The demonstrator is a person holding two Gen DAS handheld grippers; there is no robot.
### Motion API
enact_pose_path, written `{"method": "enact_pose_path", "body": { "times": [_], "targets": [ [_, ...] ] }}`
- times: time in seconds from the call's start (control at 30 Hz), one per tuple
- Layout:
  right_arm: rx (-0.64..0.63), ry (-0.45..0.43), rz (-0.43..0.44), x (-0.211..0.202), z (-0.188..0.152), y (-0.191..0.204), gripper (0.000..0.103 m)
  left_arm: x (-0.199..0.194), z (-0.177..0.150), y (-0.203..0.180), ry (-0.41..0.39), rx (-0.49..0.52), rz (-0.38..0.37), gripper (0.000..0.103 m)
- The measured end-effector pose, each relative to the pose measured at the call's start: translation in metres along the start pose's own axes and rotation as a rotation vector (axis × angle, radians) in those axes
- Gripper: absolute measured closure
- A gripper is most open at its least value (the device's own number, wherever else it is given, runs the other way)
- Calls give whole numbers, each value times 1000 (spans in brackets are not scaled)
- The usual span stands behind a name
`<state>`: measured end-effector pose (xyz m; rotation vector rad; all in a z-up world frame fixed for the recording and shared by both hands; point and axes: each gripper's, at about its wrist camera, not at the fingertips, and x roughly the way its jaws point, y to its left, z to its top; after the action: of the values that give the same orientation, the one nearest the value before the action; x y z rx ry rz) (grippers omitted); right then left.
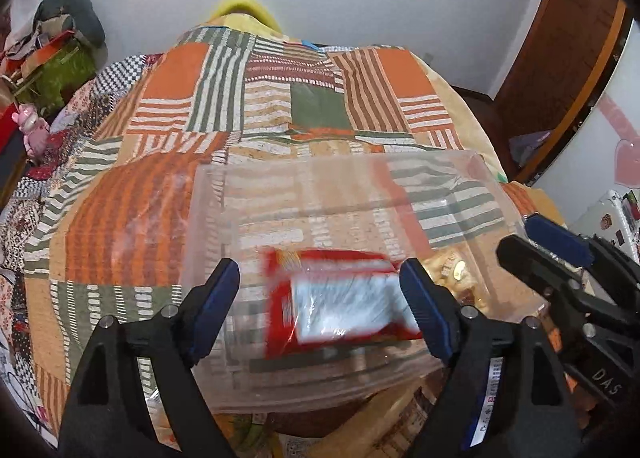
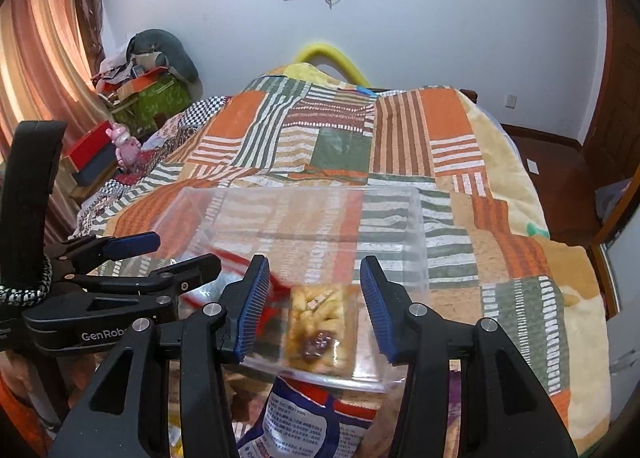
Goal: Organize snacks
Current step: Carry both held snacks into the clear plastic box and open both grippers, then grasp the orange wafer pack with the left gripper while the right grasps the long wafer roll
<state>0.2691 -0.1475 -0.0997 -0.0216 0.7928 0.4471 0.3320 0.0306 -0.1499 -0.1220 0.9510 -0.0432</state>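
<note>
snacks: red packet and yellow packet lie in clear bin; left gripper and right gripper spread, empty. lift both straight up, clear of the walls.

Your clear plastic bin is glossy and see-through; the red snack packet in it is shiny film. Quilt beneath is matt printed cloth. Your gripper pads look ribbed blue rubber on matt black plastic

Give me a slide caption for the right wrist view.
Right gripper open above a clear plastic bin on a patchwork quilt, a yellow snack pack between its fingers.
</note>
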Motion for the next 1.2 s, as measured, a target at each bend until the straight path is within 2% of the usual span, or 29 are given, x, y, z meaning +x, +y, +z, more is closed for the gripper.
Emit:
{"method": "enact_pose_path", "body": {
  "times": [0.17, 0.37, 0.53, 0.67, 0.93, 1.2],
  "targets": [
    [-4, -38, 14, -22, 1, 1, 54, -26, -1, -1, -52, 15, 17, 20],
    [-21, -63, 43, -50, -5, 7, 54, -76, -10, -6, -140, 74, 65, 19],
    [-32, -76, 63, -75, -20, 16, 53, -118, -31, -9, -206, 124, 110, 15],
    [-35, -73, 80, -90, -34, 23, 52, -147, -55, -2, -230, 122, 111, 12],
    [-36, -51, 98, -114, -72, 36, 48, -176, -113, 17, -200, 102, 115, 9],
    [-23, 7, 110, -110, -103, 46, 46, -163, -170, 36, -98, 70, 108, 9]
  ]
}}
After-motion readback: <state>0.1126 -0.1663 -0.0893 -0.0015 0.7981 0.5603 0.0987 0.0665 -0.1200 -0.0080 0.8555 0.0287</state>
